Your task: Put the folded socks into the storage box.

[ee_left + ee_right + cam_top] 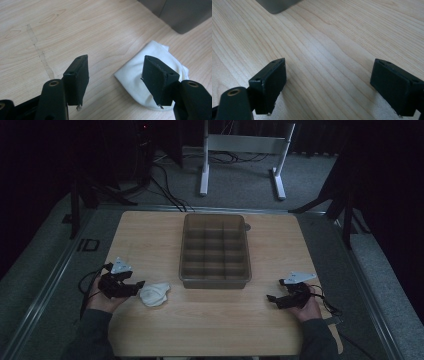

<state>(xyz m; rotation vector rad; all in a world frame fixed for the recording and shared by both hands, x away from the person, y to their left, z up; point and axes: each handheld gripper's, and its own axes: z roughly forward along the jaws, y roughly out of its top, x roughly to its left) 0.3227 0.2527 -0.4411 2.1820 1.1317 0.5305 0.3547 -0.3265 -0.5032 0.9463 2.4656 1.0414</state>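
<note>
A small white folded cloth (154,294) lies on the wooden table (210,320), just left of the front corner of a grey divided bin (215,251). My left gripper (136,288) sits at the cloth's left edge, jaws open. In the left gripper view the cloth (140,75) lies mostly under and beyond one jaw, with bare wood between the pads, and my left gripper (116,75) holds nothing. My right gripper (273,298) rests low at the table's front right, open over bare wood (329,75), away from the cloth.
The grey bin has several compartments and stands at the table's middle; a corner of the bin (180,15) appears close ahead in the left gripper view, and another corner of the bin (277,5) in the right gripper view. A white frame (240,160) stands on the floor behind the table.
</note>
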